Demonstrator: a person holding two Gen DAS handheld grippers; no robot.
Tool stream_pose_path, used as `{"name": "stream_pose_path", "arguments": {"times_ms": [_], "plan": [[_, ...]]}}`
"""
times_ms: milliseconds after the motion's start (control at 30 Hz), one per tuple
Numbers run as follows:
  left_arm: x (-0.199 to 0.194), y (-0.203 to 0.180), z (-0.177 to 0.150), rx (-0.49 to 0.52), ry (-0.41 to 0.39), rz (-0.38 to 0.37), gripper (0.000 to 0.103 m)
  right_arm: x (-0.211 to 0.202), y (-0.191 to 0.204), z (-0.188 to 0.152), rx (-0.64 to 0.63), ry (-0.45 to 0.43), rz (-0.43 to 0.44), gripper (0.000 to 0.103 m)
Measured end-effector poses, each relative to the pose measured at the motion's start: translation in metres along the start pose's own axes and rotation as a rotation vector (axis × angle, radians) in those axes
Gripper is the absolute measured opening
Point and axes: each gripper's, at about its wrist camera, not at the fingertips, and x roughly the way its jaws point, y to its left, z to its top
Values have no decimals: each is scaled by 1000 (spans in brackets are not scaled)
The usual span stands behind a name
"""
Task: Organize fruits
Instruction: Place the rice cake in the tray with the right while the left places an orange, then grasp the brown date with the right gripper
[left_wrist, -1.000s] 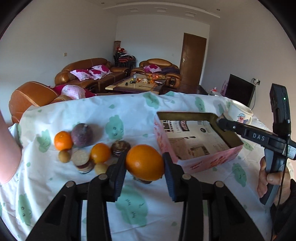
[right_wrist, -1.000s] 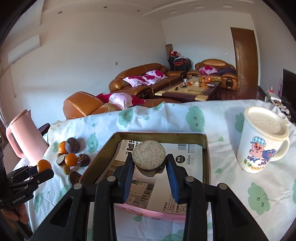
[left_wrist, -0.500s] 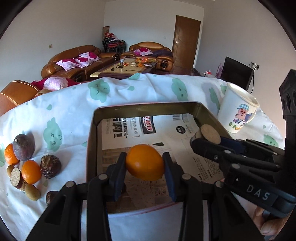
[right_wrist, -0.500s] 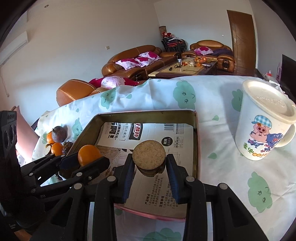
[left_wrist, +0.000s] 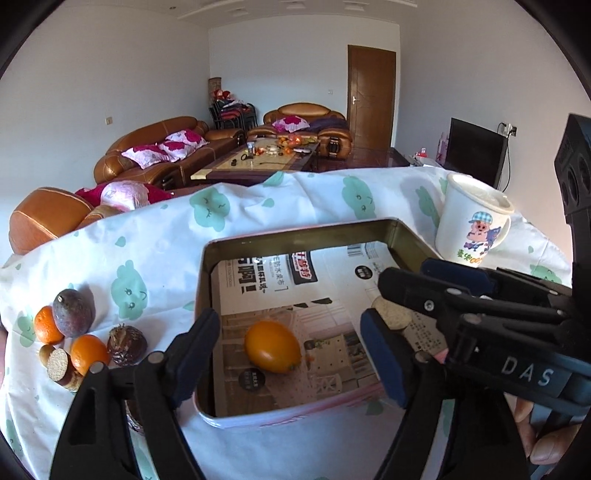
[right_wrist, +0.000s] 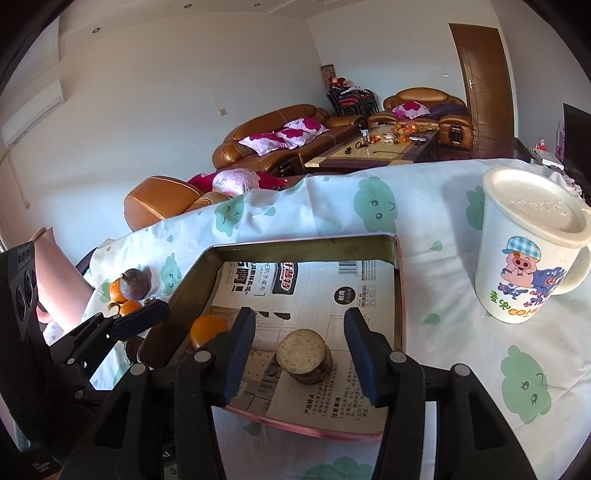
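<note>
Lying on the newspaper that lines the tin (left_wrist: 295, 229) is an orange (left_wrist: 272, 346). My left gripper (left_wrist: 290, 332) straddles it, jaws opening, pads clear of the fruit. Alongside it in the tin (right_wrist: 306, 243) stands a round brown cut fruit piece (right_wrist: 301, 353). My right gripper (right_wrist: 299, 321) is around that piece, jaws opening, with gaps on both sides. The orange (right_wrist: 207, 328) also shows left of that piece. On the cloth left of the tin lie a purple fruit (left_wrist: 72, 314), two small oranges (left_wrist: 88, 352), a wrinkled brown fruit (left_wrist: 127, 345) and another cut piece (left_wrist: 59, 365).
A lidded white cartoon mug (right_wrist: 532, 251) stands right of the tin. A pink jug (right_wrist: 55, 280) is at the far left by the table's edge. The white cloth with green prints (left_wrist: 166, 236) covers the table. Sofas lie beyond it.
My left gripper carried the orange from the fruit pile over the tin, then opened and left it on the newspaper. My right gripper opened and set the cut piece down in the tin.
</note>
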Motion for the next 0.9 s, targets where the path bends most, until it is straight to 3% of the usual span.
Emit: {"name": "stream_pose_path", "arguments": {"times_ms": [100, 400, 533, 667, 900], "plan": [[-10, 3, 2, -4, -33, 22, 98, -7, 6, 0, -23, -45, -5, 52], [-40, 71, -19, -152, -41, 125, 103, -12, 23, -6, -123, -119, -121, 52], [-50, 121, -36, -227, -21, 218, 103, -18, 44, -16, -222, -162, -160, 52], [-57, 171, -49, -317, 12, 344, 103, -23, 67, -25, -265, -178, -114, 65], [-68, 226, -67, -479, 44, 438, 103, -12, 128, -37, -344, -109, 43, 64]]}}
